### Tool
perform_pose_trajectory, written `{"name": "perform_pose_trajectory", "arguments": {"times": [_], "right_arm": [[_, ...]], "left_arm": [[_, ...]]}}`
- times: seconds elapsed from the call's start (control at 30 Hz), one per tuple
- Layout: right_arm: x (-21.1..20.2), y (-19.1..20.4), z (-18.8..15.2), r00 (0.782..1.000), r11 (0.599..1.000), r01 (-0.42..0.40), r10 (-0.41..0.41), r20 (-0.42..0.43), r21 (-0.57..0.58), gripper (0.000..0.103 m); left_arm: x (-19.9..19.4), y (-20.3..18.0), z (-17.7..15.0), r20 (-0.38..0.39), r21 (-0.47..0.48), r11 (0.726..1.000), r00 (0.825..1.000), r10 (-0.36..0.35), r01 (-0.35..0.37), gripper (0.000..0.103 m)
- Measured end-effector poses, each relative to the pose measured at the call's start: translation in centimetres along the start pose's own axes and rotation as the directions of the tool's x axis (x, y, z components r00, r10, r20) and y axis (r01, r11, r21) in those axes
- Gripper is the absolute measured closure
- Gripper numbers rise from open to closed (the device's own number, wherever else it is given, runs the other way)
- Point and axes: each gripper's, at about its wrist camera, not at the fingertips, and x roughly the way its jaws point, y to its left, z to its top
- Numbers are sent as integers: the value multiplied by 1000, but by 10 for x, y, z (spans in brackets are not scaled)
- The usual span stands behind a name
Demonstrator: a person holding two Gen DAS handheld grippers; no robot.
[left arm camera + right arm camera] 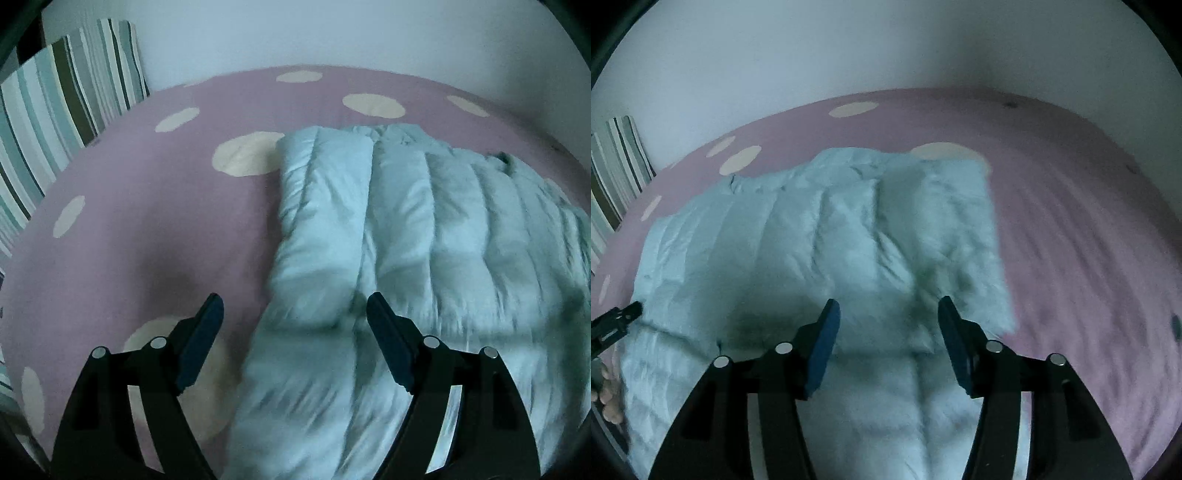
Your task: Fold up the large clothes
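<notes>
A pale blue quilted puffer jacket [424,229] lies spread on a bed covered by a pink sheet [147,206] with large cream dots. In the left wrist view the jacket fills the right half of the picture, with one padded panel folded over along its left edge, and its near end runs down under the camera.

The left gripper [295,314] hangs above that near left edge, jaws released and wide apart, nothing between the pads. Its left finger sits over bare sheet, its right finger over the jacket; no pad touches the cloth.

In the right wrist view the jacket [820,240] takes the middle and left, and its straight right edge borders bare pink sheet. The right gripper [888,321] hovers over the jacket's near right part, jaws released and empty, both fingers above the quilted fabric and apart from it.

At the left border of that view the tip of the left gripper [626,314] shows over the jacket's left edge, with a hand [609,395] just below it.

Striped pillows [55,107] lean against the wall [332,33] at the far left of the bed.
</notes>
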Motion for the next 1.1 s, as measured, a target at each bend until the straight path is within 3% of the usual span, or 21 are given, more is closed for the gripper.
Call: {"name": "perform_pose_trajectory", "arguments": {"times": [0.23, 0.33, 0.4, 0.5, 0.77, 0.87, 1.03, 1.1], "right_arm": [[-61, -46, -76, 999, 999, 32, -32, -28, 30, 40], [-80, -60, -114, 998, 998, 14, -10, -59, 62, 40], [-92, -66, -139, 997, 997, 1, 5, -76, 81, 40], [-102, -66, -161, 996, 996, -6, 13, -87, 86, 40], [-120, -70, -193, 997, 994, -27, 35, -74, 108, 40], [-125, -66, -202, 997, 995, -30, 36, -70, 92, 41], [-136, -63, -215, 995, 994, -70, 75, -62, 88, 68], [-137, -59, -214, 994, 993, -84, 88, -59, 79, 82]], "left_arm": [[-60, 45, -89, 5, 40, 999, 1000, -13, 13, 17], [-79, 61, -126, -31, 7, 1000, 999, -28, 28, 17], [-92, 75, -148, -61, -44, 996, 995, -84, 81, 17], [-103, 86, -169, -95, -98, 986, 985, -141, 132, 17], [-114, 81, -205, -114, -79, 989, 984, -137, 129, 19], [-114, 79, -212, -121, -101, 982, 978, -169, 157, 36], [-118, 77, -214, -107, -101, 973, 970, -217, 206, 78], [-119, 76, -213, -100, -104, 971, 969, -227, 216, 86]]}}
